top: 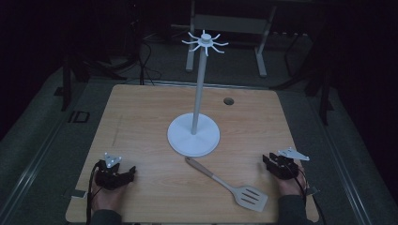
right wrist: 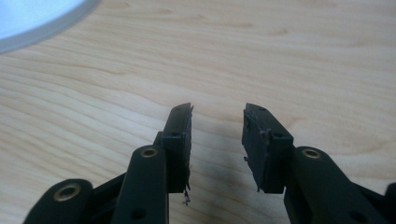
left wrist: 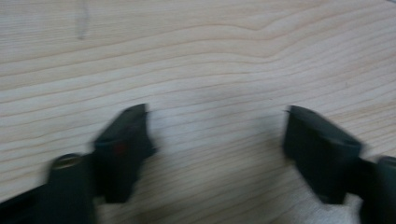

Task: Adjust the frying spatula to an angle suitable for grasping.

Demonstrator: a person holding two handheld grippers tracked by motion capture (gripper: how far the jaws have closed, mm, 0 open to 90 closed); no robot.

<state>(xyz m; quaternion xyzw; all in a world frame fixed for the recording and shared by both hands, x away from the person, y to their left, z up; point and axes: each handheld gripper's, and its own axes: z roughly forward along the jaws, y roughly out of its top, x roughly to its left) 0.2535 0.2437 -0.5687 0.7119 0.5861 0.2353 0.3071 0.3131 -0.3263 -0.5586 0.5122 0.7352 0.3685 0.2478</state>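
A white stand (top: 194,132) with a tall pole and a ring of hooks at its top rises from a round base in the middle of the wooden table (top: 141,117). In front of it lies a slotted spatula (top: 228,184) with a wooden handle, pointing from the base toward the near right. My left gripper (top: 130,172) rests near the front left edge, open wide over bare wood (left wrist: 217,112). My right gripper (top: 265,161) sits near the front right edge, open with a narrower gap and nothing between its jaws (right wrist: 218,108). A curved piece of the stand's white base (right wrist: 42,18) fills the upper-left corner of the right gripper view.
A small round hole (top: 228,101) is in the table near its far edge. Beyond the table stand dark frames, cables and a grey metal stand (top: 225,28). Bare wood lies to the left and right of the white base.
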